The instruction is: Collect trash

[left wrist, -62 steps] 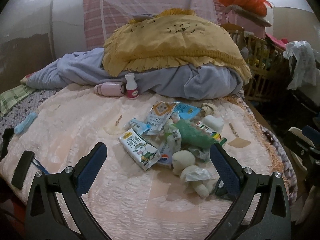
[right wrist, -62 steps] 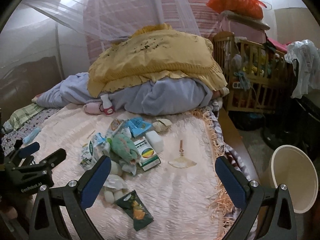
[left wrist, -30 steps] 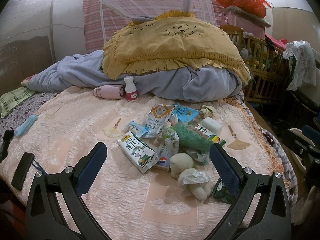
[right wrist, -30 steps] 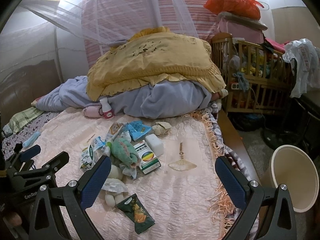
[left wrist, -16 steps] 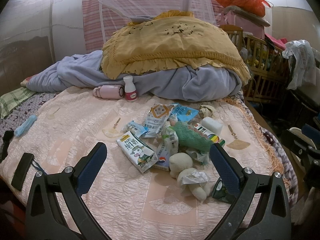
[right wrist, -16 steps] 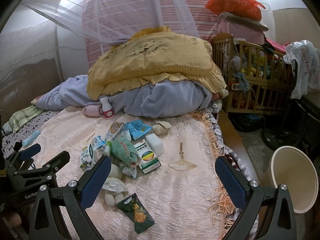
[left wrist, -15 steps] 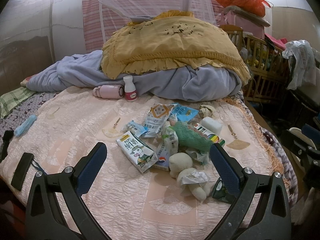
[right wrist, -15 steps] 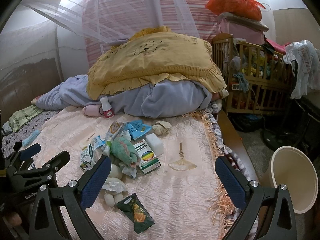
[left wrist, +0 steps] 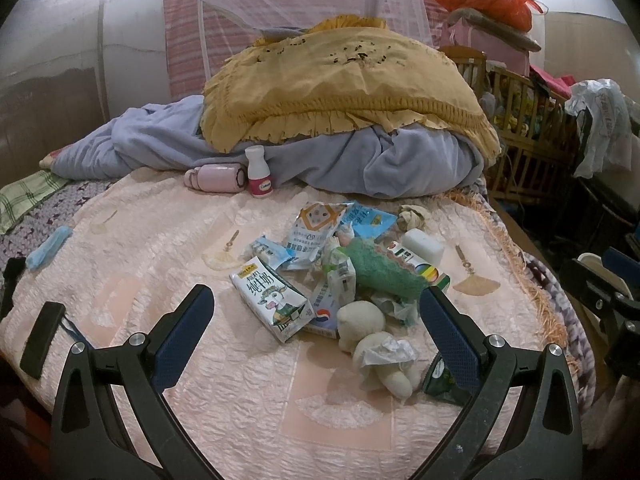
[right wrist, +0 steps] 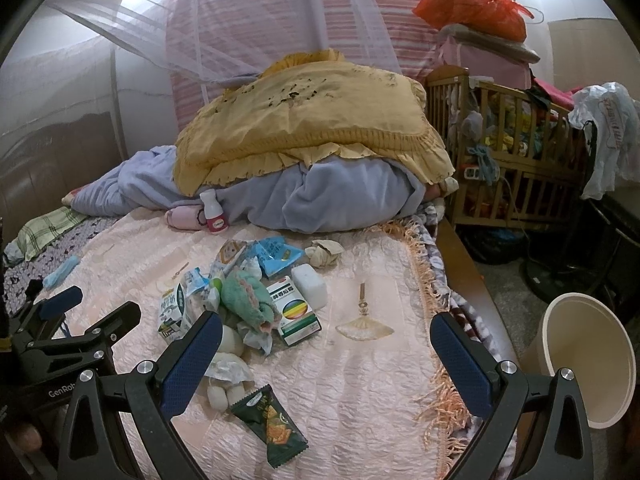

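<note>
Barely shifted since half a second back: same framing in both wrist views, trash pile unmoved; slightly lower and closer than two seconds ago.

Left to right across the bed (left wrist: 120, 280): black flat device (left wrist: 42, 334) at near left edge, blue face mask (left wrist: 48, 249) beyond it. Pink bottle (left wrist: 216, 177) lying on its side, touching white bottle with red label (left wrist: 259, 175) standing upright, both against lilac blanket (left wrist: 360, 168) under yellow pillow (left wrist: 344, 92).

Left gripper (left wrist: 316, 332) hovered over near edge of the pink bedspread, jaws spread wide, nothing between them. Trash pile mid-bed, just beyond the fingertips: milk carton (left wrist: 272, 300) on its side at left, torn blue-white wrappers (left wrist: 316, 232) behind, green fuzzy cloth (left wrist: 384, 272) on top of the heap, crumpled tissues (left wrist: 376, 344) nearest, medicine box with rainbow mark (right wrist: 294, 310), white block (right wrist: 308, 282), crumpled beige paper ball (right wrist: 324, 254) farther back. Dark green snack packet (right wrist: 270, 426) lay apart, nearest the right gripper.

Right gripper (right wrist: 326, 360) also held above the bedspread, jaws spread wide and empty. Cream waste bin (right wrist: 588, 364) on floor right of the bed, open mouth tilted toward camera. Wooden crib (right wrist: 516, 152) behind, far right.
</note>
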